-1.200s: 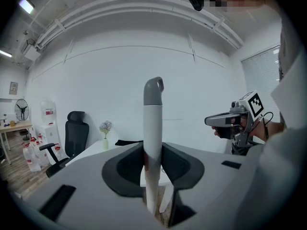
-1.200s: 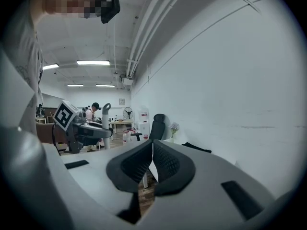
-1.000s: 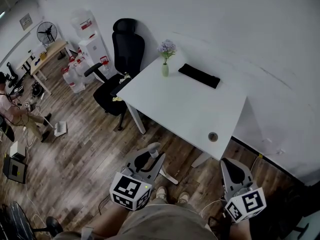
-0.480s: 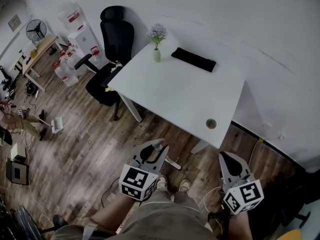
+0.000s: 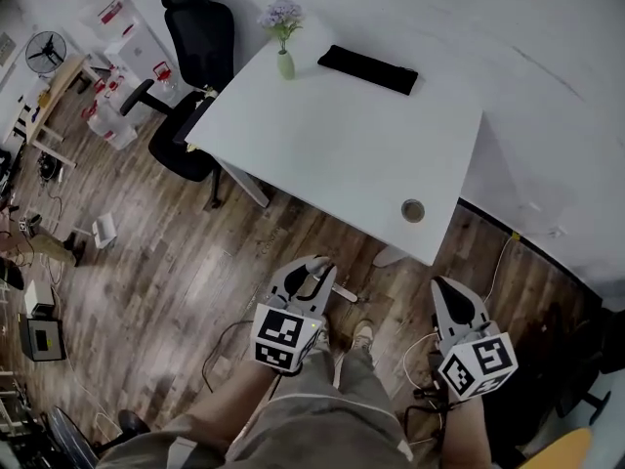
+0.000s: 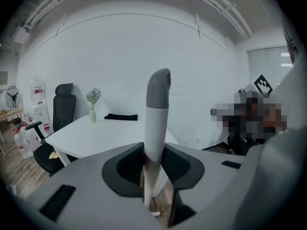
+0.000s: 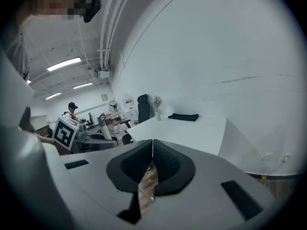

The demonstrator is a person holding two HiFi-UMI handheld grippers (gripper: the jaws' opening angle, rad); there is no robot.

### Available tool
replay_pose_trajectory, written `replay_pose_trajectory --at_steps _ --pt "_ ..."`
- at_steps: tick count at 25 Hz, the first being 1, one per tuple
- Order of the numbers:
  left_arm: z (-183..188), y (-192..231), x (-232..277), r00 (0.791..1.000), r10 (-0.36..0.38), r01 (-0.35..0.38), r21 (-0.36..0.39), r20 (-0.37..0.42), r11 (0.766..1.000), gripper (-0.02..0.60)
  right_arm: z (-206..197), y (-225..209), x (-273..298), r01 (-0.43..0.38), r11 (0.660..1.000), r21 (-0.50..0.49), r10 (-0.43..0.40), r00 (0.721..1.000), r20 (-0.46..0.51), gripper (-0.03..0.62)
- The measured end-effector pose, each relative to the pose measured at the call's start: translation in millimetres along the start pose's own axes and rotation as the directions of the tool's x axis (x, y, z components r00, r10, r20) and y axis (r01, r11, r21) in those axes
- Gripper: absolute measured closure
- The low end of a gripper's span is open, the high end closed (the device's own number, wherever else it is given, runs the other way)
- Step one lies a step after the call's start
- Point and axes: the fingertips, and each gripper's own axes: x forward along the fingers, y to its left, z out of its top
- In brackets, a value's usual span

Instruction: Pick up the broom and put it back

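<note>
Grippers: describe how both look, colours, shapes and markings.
The left gripper and right gripper match: pale grey shells tapering to two jaws lined with black pads. Each carries a white cube printed with black square markers at the hand end. The forearms behind show no sleeves.

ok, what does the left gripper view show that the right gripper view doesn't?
Left only: the left claw gripping the white broom handle up close, and window blinds. Right only: the right claw, shut and empty, lit ceiling lights, a person in a cap. Both: the white table, flower vase, black chair.
</note>
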Motion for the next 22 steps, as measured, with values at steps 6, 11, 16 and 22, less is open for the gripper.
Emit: replay_pose_trajectory --at_steps 6,11,16,22 --pt "-49 -1 38 0.995 -0.024 0.024 -0.002 -0.095 1.000 0.469 -32 -8 16 0.001 1.000 0.015 0.000 0.998 -0.060 0.563" --pt "-90 1 66 0.984 -0.040 0.040 -0.001 -0.174 0.999 0.469 -52 -18 29 0.005 1.000 0.029 -0.003 0.995 -0.097 0.563" --pt "-111 1 90 0.973 -0.051 0.053 0.006 -0.223 0.999 0.469 -65 -31 36 0.022 0.999 0.048 -0.015 0.991 -0.130 0.563" --pt "-101 0 118 0.978 -0.062 0.068 0.024 -0.200 0.997 0.469 -68 -44 45 0.028 0.998 0.050 -0.020 0.989 -0.144 0.563"
